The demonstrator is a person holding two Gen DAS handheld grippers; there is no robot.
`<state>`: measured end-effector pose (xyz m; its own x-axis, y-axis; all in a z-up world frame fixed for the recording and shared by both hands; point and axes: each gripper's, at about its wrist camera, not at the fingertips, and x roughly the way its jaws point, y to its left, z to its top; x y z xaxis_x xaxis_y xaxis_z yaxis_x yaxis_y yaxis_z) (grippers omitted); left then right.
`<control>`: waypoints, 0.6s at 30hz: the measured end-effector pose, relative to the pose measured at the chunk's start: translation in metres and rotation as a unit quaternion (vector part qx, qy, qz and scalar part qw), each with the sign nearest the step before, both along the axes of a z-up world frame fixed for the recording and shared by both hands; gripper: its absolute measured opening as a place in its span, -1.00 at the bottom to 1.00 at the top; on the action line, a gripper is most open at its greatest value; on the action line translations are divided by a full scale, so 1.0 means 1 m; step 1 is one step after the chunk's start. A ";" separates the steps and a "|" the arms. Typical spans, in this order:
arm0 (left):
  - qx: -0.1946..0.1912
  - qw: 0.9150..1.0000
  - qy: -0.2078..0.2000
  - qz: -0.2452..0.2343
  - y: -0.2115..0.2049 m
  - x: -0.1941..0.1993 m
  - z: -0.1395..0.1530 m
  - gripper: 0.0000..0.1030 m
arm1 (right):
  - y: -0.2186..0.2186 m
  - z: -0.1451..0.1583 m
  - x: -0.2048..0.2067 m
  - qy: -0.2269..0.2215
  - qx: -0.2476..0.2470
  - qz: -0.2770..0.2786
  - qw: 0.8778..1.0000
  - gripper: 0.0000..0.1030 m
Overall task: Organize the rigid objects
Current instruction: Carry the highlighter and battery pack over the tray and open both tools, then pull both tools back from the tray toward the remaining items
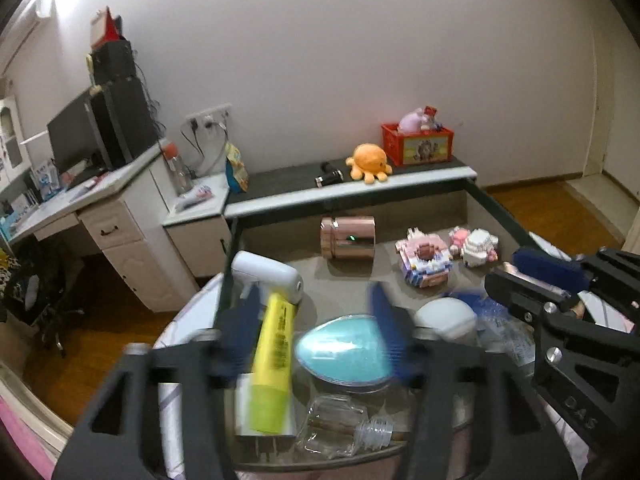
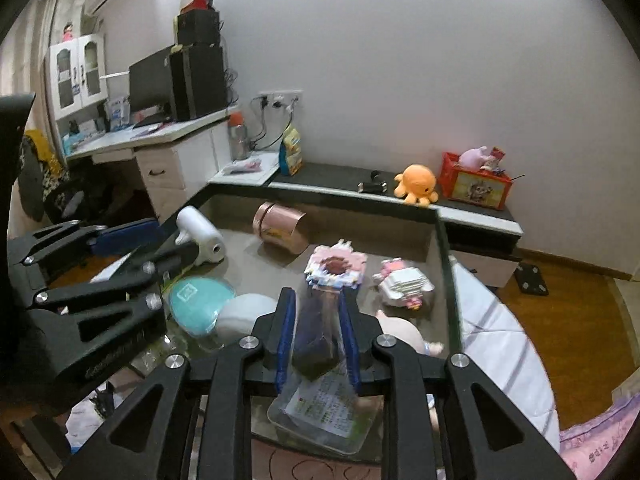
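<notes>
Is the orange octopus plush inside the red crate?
No, the orange octopus plush sits on the ledge beside the red crate.

surface: grey glass-topped table with dark rim [image 2: 444, 236] | lying on it: rose-gold metal canister on its side [image 2: 281, 227], white handheld device [image 2: 200, 234], teal egg-shaped case [image 2: 198, 309], pink-and-white brick models [image 2: 335, 265]

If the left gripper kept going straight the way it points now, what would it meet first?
Probably the teal egg-shaped case lying between the left gripper's open fingers, with the yellow tube just beside; depth is hard to judge.
</notes>
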<state>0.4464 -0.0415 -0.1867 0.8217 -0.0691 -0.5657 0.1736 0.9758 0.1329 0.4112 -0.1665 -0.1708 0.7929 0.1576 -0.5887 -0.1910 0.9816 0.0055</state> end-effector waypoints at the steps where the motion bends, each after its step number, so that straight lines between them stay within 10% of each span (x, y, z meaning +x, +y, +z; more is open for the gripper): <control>1: 0.000 1.000 -0.009 0.003 0.002 -0.004 0.004 0.49 | -0.001 0.005 -0.003 -0.006 0.003 -0.001 1.000 -0.09; 7: -0.025 0.998 -0.063 0.016 0.019 -0.054 0.048 0.80 | -0.006 0.049 -0.044 -0.059 0.019 -0.006 0.998 0.55; 18: -0.046 0.986 -0.160 0.027 0.049 -0.183 0.103 0.99 | 0.006 0.107 -0.157 -0.149 0.030 0.014 0.988 0.62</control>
